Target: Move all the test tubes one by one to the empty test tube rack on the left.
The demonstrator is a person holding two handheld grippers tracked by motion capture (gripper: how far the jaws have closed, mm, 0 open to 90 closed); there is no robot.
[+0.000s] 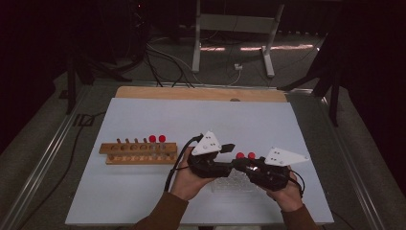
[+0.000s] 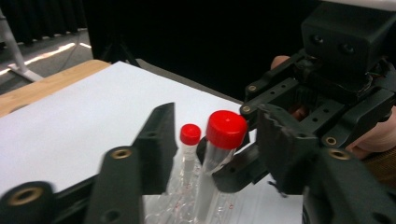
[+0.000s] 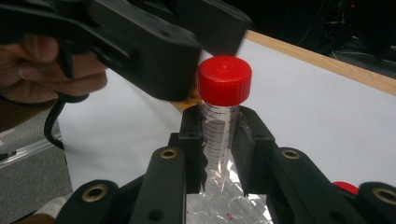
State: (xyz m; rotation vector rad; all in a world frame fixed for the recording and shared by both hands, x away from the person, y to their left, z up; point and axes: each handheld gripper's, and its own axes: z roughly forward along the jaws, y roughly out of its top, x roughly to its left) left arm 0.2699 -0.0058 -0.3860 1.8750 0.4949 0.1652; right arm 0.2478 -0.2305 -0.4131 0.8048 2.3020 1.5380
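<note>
My right gripper (image 3: 220, 121) is shut on the clear body of a tube with a red cap (image 3: 224, 79), holding it upright just above a clear plastic rack (image 3: 224, 205). My left gripper (image 2: 217, 116) has come in from the left, and its jaws stand on either side of that cap (image 2: 226, 128) with a gap on each side. A second red-capped tube (image 2: 190, 134) stands in the clear rack just behind. In the high view both grippers (image 1: 229, 147) (image 1: 242, 164) meet over the rack (image 1: 230, 184) near the table's front edge.
A wooden tube rack (image 1: 139, 154) with two red-capped tubes lies left of the hands on the white table top (image 1: 191, 120). A wooden board edge (image 1: 201, 93) runs along the far side. Cables and a metal stand (image 1: 234, 28) are on the floor beyond.
</note>
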